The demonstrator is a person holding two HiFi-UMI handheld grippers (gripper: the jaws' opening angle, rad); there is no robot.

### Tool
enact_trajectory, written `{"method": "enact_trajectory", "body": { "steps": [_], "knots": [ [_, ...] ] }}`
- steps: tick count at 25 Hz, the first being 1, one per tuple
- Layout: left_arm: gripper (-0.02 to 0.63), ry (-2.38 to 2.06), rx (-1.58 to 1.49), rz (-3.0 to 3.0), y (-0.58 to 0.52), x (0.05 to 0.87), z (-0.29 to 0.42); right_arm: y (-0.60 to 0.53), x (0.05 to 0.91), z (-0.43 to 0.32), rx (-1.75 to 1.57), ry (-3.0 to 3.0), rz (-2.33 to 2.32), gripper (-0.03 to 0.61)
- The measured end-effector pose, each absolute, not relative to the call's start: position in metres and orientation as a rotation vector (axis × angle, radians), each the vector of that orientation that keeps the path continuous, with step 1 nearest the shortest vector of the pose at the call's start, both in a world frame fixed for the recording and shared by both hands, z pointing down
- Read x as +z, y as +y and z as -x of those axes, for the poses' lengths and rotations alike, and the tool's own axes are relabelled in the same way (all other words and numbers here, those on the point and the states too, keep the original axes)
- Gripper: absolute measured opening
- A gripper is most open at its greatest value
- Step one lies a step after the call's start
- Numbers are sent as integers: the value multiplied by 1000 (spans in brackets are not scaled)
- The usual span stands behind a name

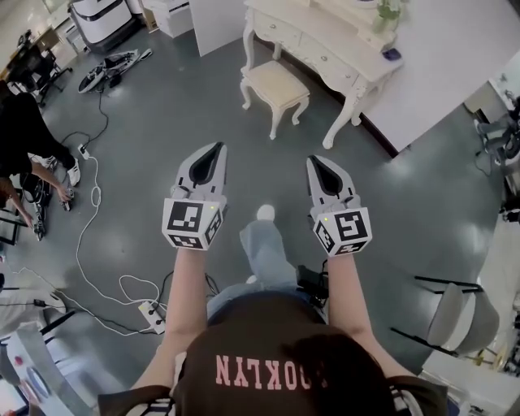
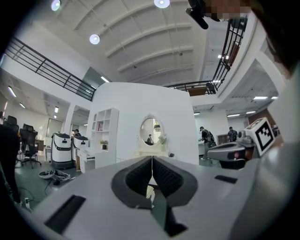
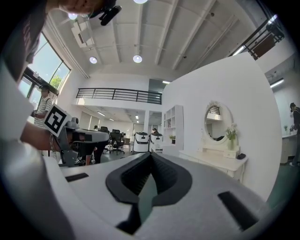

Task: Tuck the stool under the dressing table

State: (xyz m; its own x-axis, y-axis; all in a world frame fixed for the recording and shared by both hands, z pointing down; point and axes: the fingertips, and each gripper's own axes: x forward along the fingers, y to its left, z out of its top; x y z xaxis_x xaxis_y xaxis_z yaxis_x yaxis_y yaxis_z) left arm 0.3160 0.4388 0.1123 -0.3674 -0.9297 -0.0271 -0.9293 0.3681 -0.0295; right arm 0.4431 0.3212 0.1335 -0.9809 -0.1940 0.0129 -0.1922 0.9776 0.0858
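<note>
cream stool point(image 1: 276, 86), white dressing table point(image 1: 325, 45), grey floor point(image 1: 179, 114)

Brightly, evenly lit from overhead by round ceiling lamps point(image 2: 161, 3), at twelve o'clock in both gripper views. Daylight also, through a window point(image 3: 44, 63) at ten o'clock in the right gripper view. Pale glare patches on the grey floor point(image 1: 455, 236) at three o'clock in the head view, with only faint shadows. Heavily bowed toward dark corners in both gripper views. Slightly soft up close on the left gripper point(image 2: 152, 161) and right gripper point(image 3: 151, 157).
</note>
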Motion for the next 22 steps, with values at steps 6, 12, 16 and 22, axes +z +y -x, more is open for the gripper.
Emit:
{"method": "enact_trajectory", "body": {
  "steps": [6, 12, 16, 22],
  "knots": [
    [5, 2600, -32, 1727, 380, 121, -237, 257, 141, -362, -131, -3091, -284, -2],
    [5, 2601, -35, 1761, 299, 118, -155, 178, 132, -276, -133, -3093, -286, -2],
    [5, 2604, -35, 1789, 248, 123, -107, 127, 134, -227, -133, -3088, -294, -2],
    [6, 2602, -40, 1830, 194, 137, -61, 81, 151, -187, -108, -3057, -320, -2]
  ]
}}
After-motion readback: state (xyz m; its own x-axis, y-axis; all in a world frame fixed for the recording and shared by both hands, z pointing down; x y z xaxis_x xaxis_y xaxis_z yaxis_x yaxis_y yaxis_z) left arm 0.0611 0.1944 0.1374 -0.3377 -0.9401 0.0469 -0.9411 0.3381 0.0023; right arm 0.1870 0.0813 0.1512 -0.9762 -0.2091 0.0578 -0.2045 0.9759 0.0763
